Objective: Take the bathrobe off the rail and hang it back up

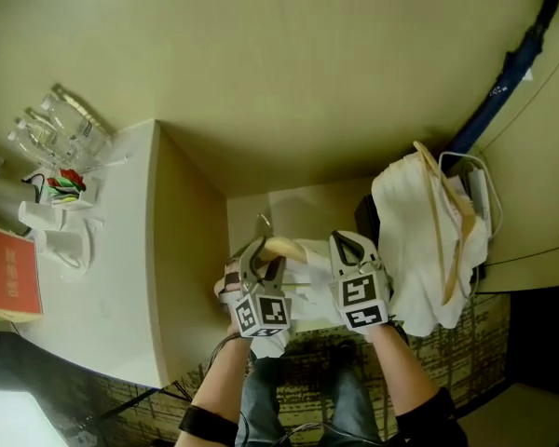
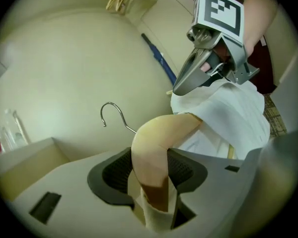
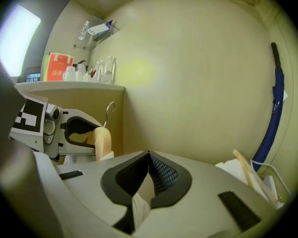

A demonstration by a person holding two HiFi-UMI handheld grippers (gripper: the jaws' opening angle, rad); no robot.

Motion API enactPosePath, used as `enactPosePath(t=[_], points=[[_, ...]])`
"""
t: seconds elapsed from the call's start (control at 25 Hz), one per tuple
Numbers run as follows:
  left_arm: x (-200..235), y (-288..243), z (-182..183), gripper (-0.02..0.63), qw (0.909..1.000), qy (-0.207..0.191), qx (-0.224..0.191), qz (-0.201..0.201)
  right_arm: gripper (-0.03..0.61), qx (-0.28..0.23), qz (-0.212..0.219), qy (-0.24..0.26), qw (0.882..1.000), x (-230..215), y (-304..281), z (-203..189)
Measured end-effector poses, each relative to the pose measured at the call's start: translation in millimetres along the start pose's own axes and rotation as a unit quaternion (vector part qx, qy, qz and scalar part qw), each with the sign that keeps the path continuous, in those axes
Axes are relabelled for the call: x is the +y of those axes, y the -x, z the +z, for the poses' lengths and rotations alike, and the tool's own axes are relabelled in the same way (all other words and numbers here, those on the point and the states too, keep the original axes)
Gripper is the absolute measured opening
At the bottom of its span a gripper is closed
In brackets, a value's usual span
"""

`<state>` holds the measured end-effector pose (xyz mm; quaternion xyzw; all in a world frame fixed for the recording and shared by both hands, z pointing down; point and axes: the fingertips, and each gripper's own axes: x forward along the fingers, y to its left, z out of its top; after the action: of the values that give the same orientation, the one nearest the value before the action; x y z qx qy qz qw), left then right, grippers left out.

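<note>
Risk: the bathrobe [image 2: 228, 118] could be slipping off the wooden hanger [image 2: 154, 143] if the grippers are being lifted unevenly; the hook [image 2: 111, 114], at 11 o'clock of the grip, could be missing the rail
Left gripper [image 2: 151, 182]: fingers [image 2: 114, 175] being held partly apart, clamped on the hanger's shoulder; pointed somewhat downward
Right gripper [image 3: 146, 182]: fingers being pressed almost shut on robe cloth; angled downward
Bathrobe: being carried between both grippers, at 3 o'clock of the counter [image 1: 121, 277]
</note>
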<state>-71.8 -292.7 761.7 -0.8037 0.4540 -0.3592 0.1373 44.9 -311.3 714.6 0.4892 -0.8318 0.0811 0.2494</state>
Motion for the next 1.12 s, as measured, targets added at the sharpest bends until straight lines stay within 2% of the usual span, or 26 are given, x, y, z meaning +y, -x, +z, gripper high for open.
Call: enactPosePath(t=[0.24,0.48,0.76,0.92,1.04,1.12], points=[[67.9,68.1,122.4,0.204,0.9944,-0.022,-0.069,0.076,0.020,-0.073,-0.011,0.033,0.997,-12.8,74.4,107.5],[145.1,129.4,236.6,0.204,0.9783,-0.052,-0.139,0.144,0.020,-0.154,-0.037,0.073,0.985,-31.9,145.9,221.7],[213.8,184.5,351.0,0.202,0.9565,-0.103,-0.192,0.194,0.020,-0.231,-0.083,0.127,0.961,-55.6,229.6,342.4],[248.5,219.2,415.3,0.202,0.9406,-0.131,-0.226,0.217,0.020,-0.267,-0.108,0.161,0.944,-60.5,278.5,402.1],[269.7,244.2,456.5,0.202,0.9307,-0.148,-0.248,0.224,0.020,-0.292,-0.131,0.181,0.930,-62.9,315.1,441.3],[281.8,259.6,476.8,0.202,0.9276,-0.152,-0.258,0.223,0.020,-0.305,-0.138,0.190,0.923,-61.6,337.8,462.8]])
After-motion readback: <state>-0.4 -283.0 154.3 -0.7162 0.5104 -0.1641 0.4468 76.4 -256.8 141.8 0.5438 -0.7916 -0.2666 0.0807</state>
